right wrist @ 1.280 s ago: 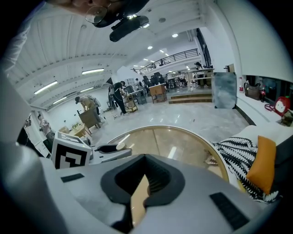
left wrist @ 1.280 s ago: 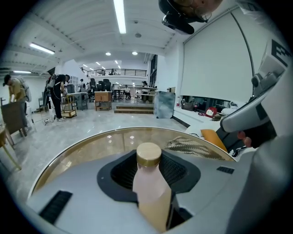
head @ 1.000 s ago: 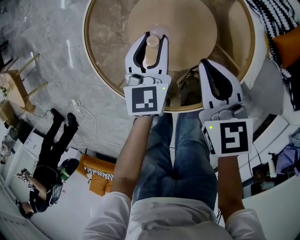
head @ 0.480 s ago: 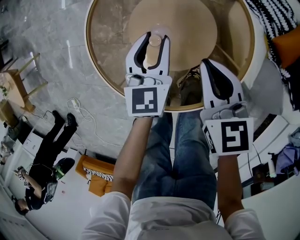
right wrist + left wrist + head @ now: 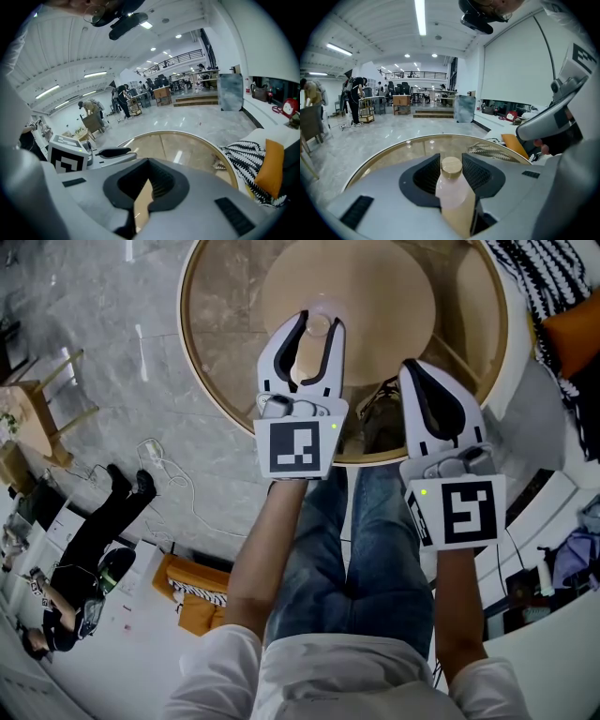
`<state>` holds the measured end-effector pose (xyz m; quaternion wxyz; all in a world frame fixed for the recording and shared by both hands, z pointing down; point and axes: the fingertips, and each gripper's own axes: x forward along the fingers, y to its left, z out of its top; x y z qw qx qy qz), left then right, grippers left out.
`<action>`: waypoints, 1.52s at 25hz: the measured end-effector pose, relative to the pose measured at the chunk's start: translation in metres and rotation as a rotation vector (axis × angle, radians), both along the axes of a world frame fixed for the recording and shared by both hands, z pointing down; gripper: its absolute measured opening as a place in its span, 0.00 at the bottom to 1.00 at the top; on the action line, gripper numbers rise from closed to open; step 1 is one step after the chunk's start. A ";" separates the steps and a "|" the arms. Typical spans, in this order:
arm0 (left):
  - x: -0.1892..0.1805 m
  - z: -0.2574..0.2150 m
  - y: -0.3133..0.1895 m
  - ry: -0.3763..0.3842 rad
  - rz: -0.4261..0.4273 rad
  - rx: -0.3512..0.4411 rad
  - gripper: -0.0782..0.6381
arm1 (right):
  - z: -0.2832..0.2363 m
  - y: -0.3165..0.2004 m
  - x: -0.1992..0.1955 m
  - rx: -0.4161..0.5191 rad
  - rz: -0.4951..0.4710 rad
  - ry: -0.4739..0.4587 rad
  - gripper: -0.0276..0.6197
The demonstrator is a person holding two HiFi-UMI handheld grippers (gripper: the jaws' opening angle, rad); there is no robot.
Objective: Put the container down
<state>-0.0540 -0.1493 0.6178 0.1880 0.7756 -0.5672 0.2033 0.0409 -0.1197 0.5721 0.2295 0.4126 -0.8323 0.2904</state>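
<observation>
Left gripper view shows the left gripper (image 5: 451,164) with its jaws closed on the pale container (image 5: 454,197), wooden cap up, over the round counter (image 5: 393,150). At its 3 o'clock the right gripper (image 5: 419,371) hangs over the counter's near rim, jaws pressed together on nothing.

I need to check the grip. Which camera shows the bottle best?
The left gripper view: the bottle fills the gap between the left gripper's jaws, cap to body. The head view shows only its top; the right gripper view, none.

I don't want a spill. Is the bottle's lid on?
On: a tan lid sits on the bottle held in the left claw.
</observation>
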 end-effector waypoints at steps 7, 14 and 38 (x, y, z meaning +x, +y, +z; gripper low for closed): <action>-0.001 -0.008 0.003 0.024 0.007 0.006 0.32 | -0.005 0.003 -0.006 0.019 -0.009 -0.008 0.07; -0.003 -0.014 0.007 0.022 0.012 0.010 0.32 | -0.007 0.005 -0.009 0.027 -0.014 -0.004 0.07; -0.012 -0.043 0.023 0.048 0.005 0.001 0.20 | -0.021 0.008 -0.016 0.022 0.013 -0.028 0.07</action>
